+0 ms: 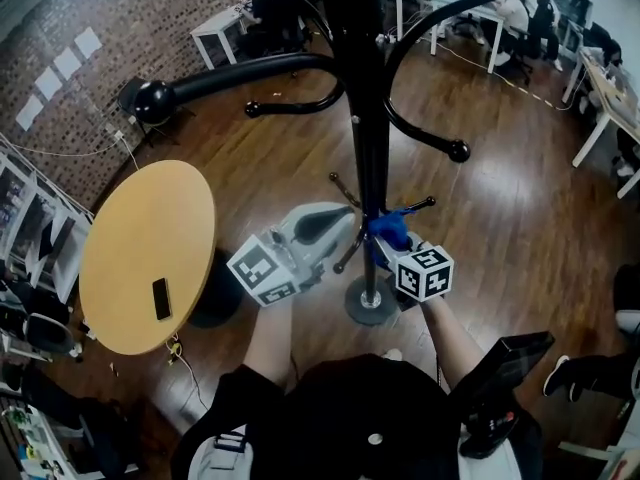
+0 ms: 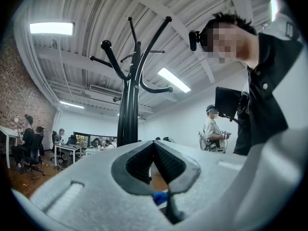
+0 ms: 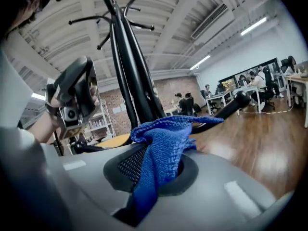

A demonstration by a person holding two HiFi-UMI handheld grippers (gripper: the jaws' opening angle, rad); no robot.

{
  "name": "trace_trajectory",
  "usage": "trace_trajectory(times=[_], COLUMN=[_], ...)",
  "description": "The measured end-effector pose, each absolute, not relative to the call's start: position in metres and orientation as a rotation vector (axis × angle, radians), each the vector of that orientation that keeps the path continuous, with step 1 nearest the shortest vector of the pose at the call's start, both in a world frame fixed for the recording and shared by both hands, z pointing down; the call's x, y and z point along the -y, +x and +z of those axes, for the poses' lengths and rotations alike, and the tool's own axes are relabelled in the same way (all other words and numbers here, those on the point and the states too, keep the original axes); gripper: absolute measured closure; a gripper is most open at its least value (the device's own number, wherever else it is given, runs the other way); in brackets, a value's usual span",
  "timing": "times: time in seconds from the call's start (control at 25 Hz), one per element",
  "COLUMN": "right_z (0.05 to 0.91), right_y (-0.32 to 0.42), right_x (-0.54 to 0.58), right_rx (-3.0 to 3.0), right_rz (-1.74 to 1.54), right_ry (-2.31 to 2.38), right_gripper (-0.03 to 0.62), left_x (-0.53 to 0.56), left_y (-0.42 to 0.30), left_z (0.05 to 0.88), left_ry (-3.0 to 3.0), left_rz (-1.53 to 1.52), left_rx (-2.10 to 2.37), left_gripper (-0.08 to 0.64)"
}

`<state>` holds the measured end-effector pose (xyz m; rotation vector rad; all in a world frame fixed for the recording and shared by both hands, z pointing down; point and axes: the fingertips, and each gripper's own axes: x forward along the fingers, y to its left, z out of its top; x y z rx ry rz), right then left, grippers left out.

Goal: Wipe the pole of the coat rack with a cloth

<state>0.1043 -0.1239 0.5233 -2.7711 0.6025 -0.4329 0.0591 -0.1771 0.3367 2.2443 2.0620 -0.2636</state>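
The black coat rack pole [image 1: 370, 138] rises from its round base [image 1: 352, 308] straight toward the head camera, with curved hooks [image 1: 250, 73] spreading around it. My right gripper [image 1: 392, 240] is shut on a blue cloth [image 1: 388, 228], which lies against the pole low down, just above the base. In the right gripper view the cloth [image 3: 161, 150] bunches out of the shut jaws [image 3: 159, 146], with the pole [image 3: 132, 85] right behind it. My left gripper [image 1: 335, 226] sits just left of the pole, shut with nothing held. In its own view the jaws [image 2: 154, 146] meet below the pole [image 2: 129, 114].
A round wooden table [image 1: 130, 218] with a black phone [image 1: 161, 298] stands to the left. Small lower pegs [image 1: 420, 206] stick out near the cloth. White desks [image 1: 222, 28] and seated people are at the back. A person [image 2: 211, 131] stands beyond the left gripper.
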Motion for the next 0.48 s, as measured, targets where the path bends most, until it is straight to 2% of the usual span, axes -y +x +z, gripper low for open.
trace_trajectory(times=[0.16,0.36,0.48], right_z=[0.516,0.447,0.446], right_y=[0.103,0.086,0.094], right_x=[0.119,0.134,0.173], right_rx=[-0.537,-0.426,-0.239], right_rz=[-0.449,-0.178,-0.141], right_ry=[-2.801,-2.787,-2.858], right_gripper=[0.549,0.552,0.551], left_x=[0.171,0.186,0.226], left_y=[0.068,0.079,0.087], left_z=[0.345,0.353,0.366], left_ry=[2.196,2.037,1.873], left_rz=[-0.244,-0.258,-0.257], left_rx=[-2.092,-2.22,-2.341], left_gripper=[0.563,0.563,0.563])
